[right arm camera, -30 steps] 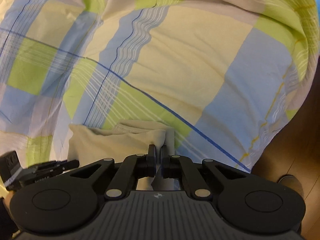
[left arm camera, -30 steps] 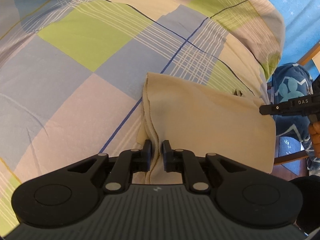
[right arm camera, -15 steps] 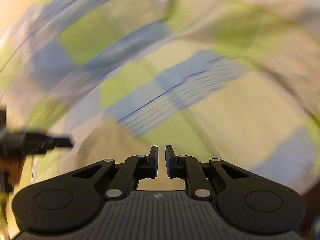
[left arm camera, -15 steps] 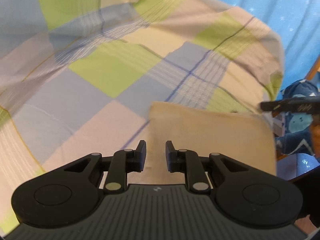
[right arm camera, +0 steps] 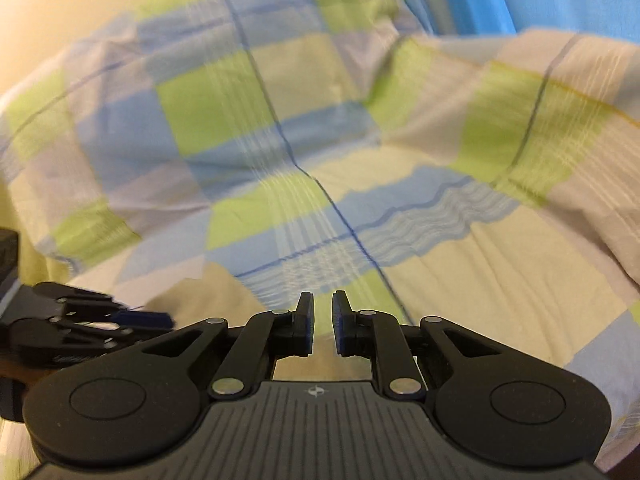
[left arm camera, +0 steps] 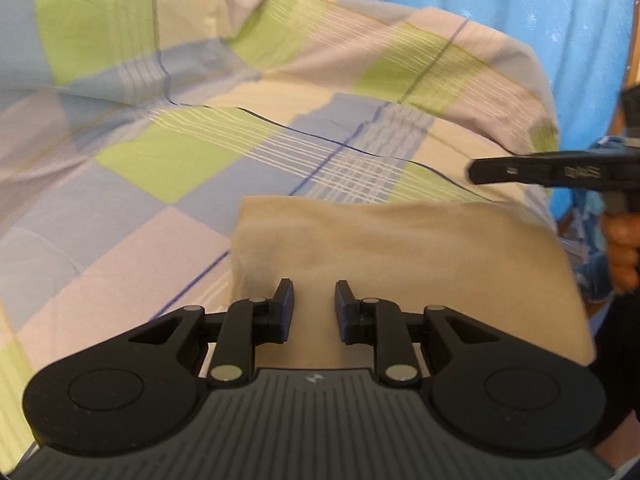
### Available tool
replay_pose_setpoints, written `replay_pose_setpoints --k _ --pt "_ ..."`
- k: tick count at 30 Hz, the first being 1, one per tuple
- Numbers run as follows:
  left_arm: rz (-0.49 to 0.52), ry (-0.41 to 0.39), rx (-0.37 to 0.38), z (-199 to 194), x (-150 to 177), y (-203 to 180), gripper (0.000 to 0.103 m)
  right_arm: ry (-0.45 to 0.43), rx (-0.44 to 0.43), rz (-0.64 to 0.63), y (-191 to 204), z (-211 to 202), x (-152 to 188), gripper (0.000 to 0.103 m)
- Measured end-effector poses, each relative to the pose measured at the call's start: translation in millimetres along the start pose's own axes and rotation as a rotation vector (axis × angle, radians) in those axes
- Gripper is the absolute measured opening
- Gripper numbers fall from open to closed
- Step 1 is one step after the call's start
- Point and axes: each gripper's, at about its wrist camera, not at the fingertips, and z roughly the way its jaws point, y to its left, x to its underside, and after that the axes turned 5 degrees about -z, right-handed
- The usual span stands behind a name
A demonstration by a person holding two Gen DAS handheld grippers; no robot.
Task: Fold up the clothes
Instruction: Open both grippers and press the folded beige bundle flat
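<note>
A beige folded garment (left arm camera: pixel 408 256) lies flat on the checked bedsheet (left arm camera: pixel 168 152), a tidy rectangle near the bed's front edge. My left gripper (left arm camera: pixel 314 292) hovers over its near left part, open, with nothing between the fingers. The right gripper (left arm camera: pixel 476 172) shows in the left wrist view above the garment's far right corner, held by a hand (left arm camera: pixel 620 248). In the right wrist view my right gripper (right arm camera: pixel 323 304) is open and empty; a corner of the garment (right arm camera: pixel 216 300) lies below left, and the left gripper (right arm camera: pixel 164 320) shows at the left edge.
The bedsheet (right arm camera: pixel 400 184) in green, blue and cream squares is rumpled and rises at the back. A blue starred curtain (left arm camera: pixel 540 12) hangs behind the bed on the right. Patterned blue cloth (left arm camera: pixel 596 264) lies beyond the bed's right edge.
Both grippers let go of the beige garment, opened and lifted away from it. The garment now lies flat and smooth. The right wrist view swung fast and is still blurred.
</note>
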Motion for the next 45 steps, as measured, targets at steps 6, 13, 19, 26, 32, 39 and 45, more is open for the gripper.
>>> replay_pose_setpoints --k 6,13,19,26,32,39,45 --pt "-0.025 -0.038 -0.191 -45 19 -10 0.019 -0.019 0.037 -0.001 16 -31 40 0.015" --pt "-0.094 -0.086 -0.208 -128 39 -58 0.019 -0.070 0.073 0.020 2 -112 46 0.022" --pt "-0.044 -0.086 -0.146 -134 45 -117 0.020 -0.020 -0.051 -0.097 32 -145 56 0.027" --pt "0.094 -0.004 -0.154 -89 46 -156 0.020 0.046 -0.122 -0.191 46 -115 71 0.026" --pt "0.039 0.047 -0.154 -43 48 -134 0.020 0.160 -0.100 -0.284 31 -65 75 0.013" --pt "0.106 -0.068 -0.070 -44 46 -144 0.022 -0.001 -0.054 -0.208 -1 -77 56 0.014" --pt "0.104 -0.155 -0.068 -32 72 -150 0.023 0.035 0.188 -0.121 -34 -57 51 0.019"
